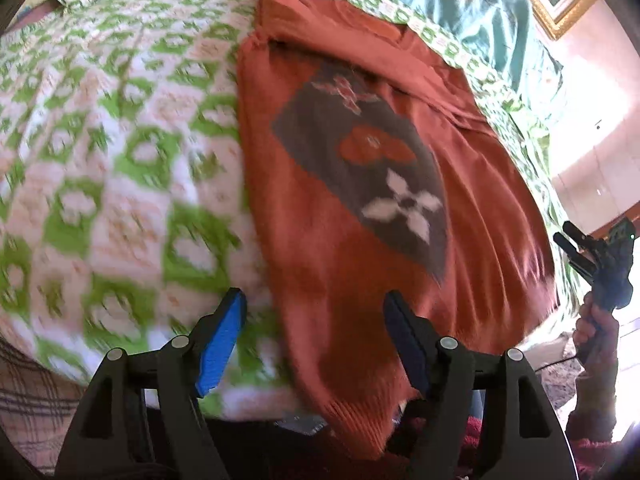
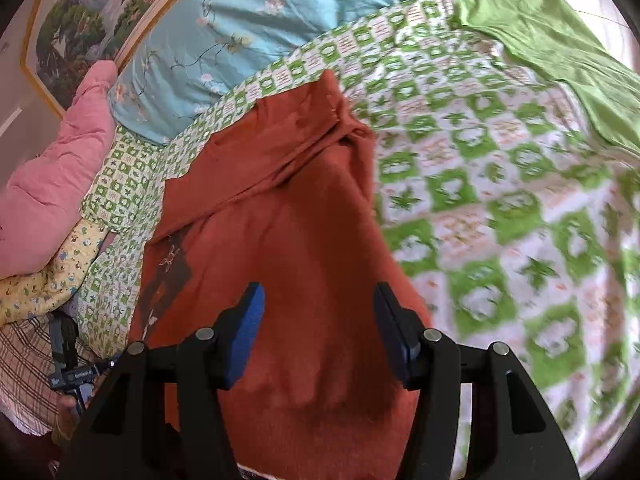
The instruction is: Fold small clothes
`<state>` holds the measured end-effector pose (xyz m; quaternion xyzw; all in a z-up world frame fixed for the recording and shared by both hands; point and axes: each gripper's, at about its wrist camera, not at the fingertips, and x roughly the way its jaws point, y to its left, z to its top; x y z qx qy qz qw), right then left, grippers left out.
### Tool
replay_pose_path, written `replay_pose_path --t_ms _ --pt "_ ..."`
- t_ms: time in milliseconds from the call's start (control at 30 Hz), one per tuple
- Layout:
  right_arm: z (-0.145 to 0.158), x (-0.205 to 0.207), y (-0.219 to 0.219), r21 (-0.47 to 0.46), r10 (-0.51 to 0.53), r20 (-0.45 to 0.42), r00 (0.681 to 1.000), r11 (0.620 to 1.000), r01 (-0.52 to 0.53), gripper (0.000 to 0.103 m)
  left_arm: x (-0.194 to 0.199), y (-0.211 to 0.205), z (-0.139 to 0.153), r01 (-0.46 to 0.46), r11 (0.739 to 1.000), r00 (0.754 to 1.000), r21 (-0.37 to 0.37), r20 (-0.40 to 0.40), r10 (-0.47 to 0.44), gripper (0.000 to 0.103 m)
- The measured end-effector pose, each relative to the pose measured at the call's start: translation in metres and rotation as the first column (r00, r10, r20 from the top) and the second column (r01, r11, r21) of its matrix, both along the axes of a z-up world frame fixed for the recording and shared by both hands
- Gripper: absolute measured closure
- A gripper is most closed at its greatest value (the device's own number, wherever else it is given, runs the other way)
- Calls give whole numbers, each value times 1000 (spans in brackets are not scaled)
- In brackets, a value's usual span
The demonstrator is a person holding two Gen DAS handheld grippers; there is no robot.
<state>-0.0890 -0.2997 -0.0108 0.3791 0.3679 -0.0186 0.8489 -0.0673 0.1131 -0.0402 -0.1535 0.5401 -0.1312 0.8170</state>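
Note:
A rust-orange knitted sweater [image 1: 360, 280] lies spread on the bed. It has a grey panel [image 1: 360, 168] with flower shapes on its front, and its ribbed hem hangs toward me over the near edge. My left gripper [image 1: 316, 320] is open just above that hem, near the sweater's left side, and its pads press on nothing. In the right wrist view my right gripper [image 2: 320, 320] hovers open over the plain side of the sweater [image 2: 288, 240], also gripping nothing. A hand holds the right gripper [image 1: 566, 238] off the sweater's right edge. The left gripper [image 2: 66, 352] shows at the lower left.
The bedspread [image 1: 120, 160] is green and white patterned. Behind the sweater lies a teal floral quilt [image 2: 248, 28], with a pink quilt [image 2: 52, 184] and a framed picture [image 2: 80, 20] beside it. A plain green cloth [image 2: 560, 60] lies at the far corner. Plaid fabric [image 1: 28, 392] hangs at the bed's near edge.

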Motion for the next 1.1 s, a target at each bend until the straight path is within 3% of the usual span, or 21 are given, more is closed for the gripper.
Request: replay_pose_path --t_ms 133,200,267,300,467,633,800,833,867,1000,1100 --pt "-3 -17 -8 9 -21 -8 1000 1000 21 45 -15 -10 -5 7 1000 1000 -17 4 -7 30" --pt "-5 -23 -10 9 -21 -12 1000 1000 21 45 -17 -12 -4 12 999 1000 -34 11 -11 39" --pt "-9 -27 -11 19 -17 -16 1000 1000 17 45 -13 -15 -6 33 997 999 -75 -1 -33 87" --pt "-11 -29 -12 25 -14 -15 1000 1000 15 45 -12 -16 -9 36 996 999 -83 -16 -38 92" --pt "-20 -33 -15 57 12 -31 999 998 -10 45 -14 -10 -4 22 994 1000 -111 12 -21 96" --pt "-28 -33 -10 58 86 -53 995 995 -83 45 -10 -1 -18 -7 986 998 -167 -65 -4 87" --pt "-41 -31 -2 96 155 -59 986 984 -149 46 -8 -15 -15 44 990 998 -132 -43 -50 85" --pt "-41 -31 0 101 168 -51 984 982 -162 58 -9 -18 -13 61 991 997 -121 -30 -65 92" --pt "-42 -30 1 115 185 -53 981 977 -179 90 -10 -21 -12 76 991 997 -110 -20 -78 99" --pt "-46 -44 -4 176 181 -31 983 969 -173 93 -20 -15 4 109 990 993 -92 61 -104 100" --pt "-48 -57 -12 204 166 -22 986 966 -158 94 -22 -3 2 109 989 993 -100 61 -103 101"
